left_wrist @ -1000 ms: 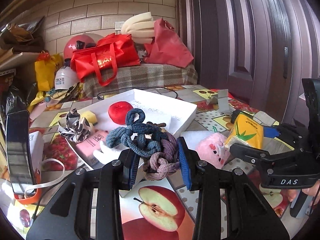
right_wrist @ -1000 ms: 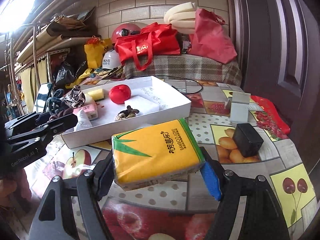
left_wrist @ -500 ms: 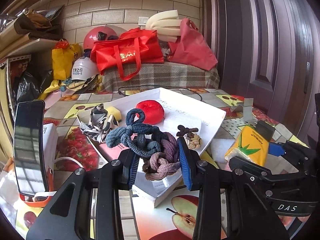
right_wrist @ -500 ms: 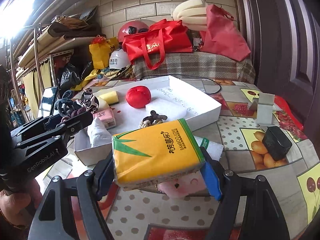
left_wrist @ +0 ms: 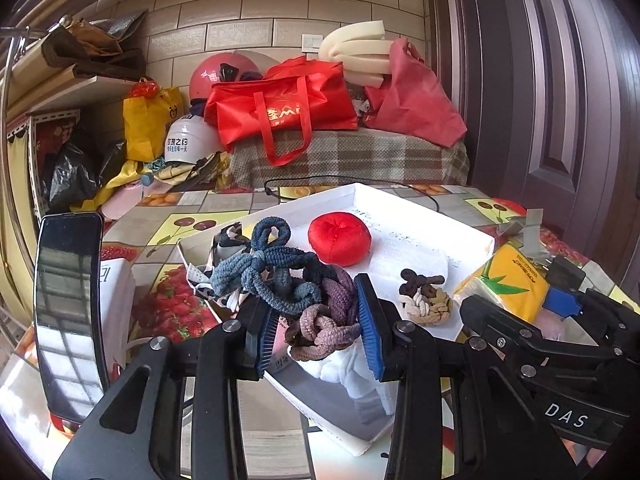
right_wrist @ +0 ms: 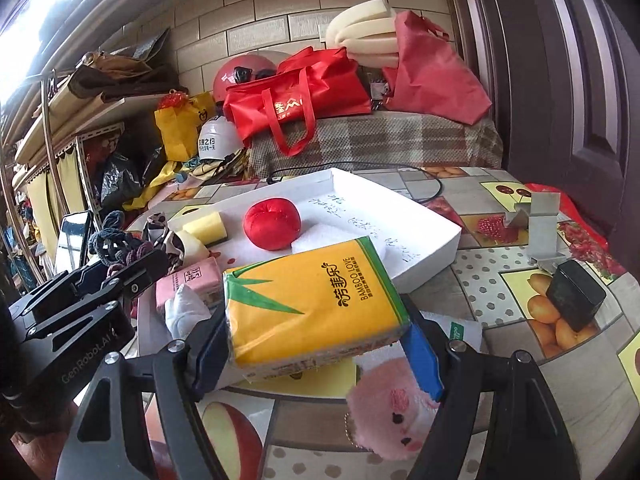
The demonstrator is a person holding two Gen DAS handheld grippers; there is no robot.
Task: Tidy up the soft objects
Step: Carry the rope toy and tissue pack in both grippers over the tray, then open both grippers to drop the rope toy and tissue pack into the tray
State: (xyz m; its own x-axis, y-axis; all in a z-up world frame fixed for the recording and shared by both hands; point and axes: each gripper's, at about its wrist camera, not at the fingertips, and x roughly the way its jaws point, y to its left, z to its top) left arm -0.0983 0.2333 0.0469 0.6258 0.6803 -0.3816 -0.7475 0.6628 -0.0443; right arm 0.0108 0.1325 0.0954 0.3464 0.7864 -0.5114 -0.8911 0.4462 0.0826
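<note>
Both grippers have advanced over the white tray (left_wrist: 472, 236). Left gripper (left_wrist: 316, 322) clamps the knotted hair ties (left_wrist: 280, 280) above the tray's near corner; right gripper (right_wrist: 316, 344) clamps the tissue pack (right_wrist: 312, 296), long axis across its jaws, tray just ahead.

- Daylight floods both views; the scene is bright and the colours read clearly.
- In the right wrist view the upper left corner is blown out to pure white, so light enters from that side.
- The glossy black phone screen (left_wrist: 68, 312) mirrors a bright window with pale bars.
- The shallow white cardboard tray (right_wrist: 424, 236) looks slightly overexposed; the handwriting on its floor stays legible.
- A soft shadow lies inside the tray's near corner under the left gripper (left_wrist: 316, 320).
- Fisheye distortion bends the beige tiled wall (left_wrist: 240, 32) and the dark brown panelled door (left_wrist: 560, 100); black vignette fills the corners.
- Focus is sharp mid-frame; the edges soften slightly.
</note>
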